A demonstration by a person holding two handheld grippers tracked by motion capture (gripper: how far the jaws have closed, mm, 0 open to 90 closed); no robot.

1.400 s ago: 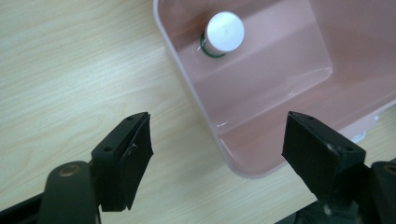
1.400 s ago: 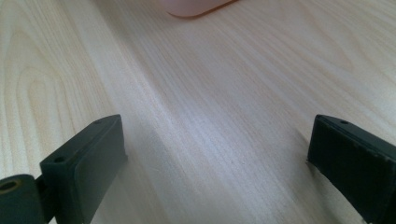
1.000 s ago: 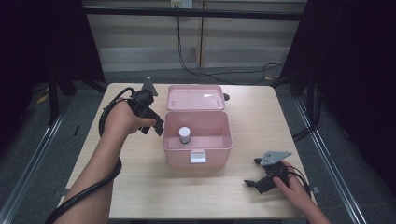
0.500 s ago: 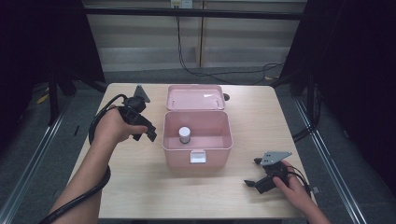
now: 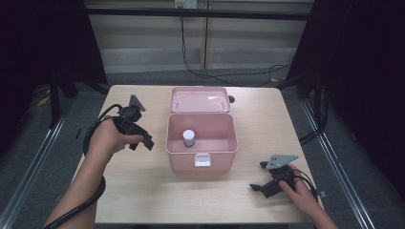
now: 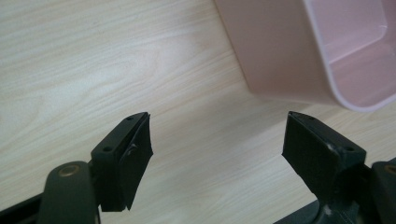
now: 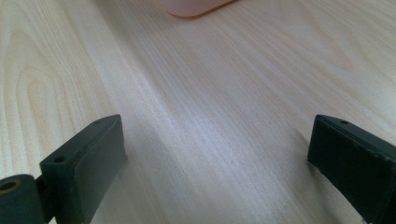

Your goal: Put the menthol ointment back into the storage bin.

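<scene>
Probably light, stiff plastic, the pink box [image 5: 202, 143] sits mid-table, lid open; grasp its thin left wall. Left gripper [image 5: 142, 141], just left, and right gripper [image 5: 258, 177], near right, stand apart, empty.

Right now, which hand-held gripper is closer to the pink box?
The left hand-held gripper. It hangs right beside the box, its jaws open and empty. The right hand-held gripper rests on the table, farther off.

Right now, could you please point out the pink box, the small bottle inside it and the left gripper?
pink box [image 5: 177, 152]: high view, front left wall.
small bottle [image 5: 189, 135]: high view, white cap.
left gripper [image 5: 149, 141]: high view, between its fingertips.
</scene>
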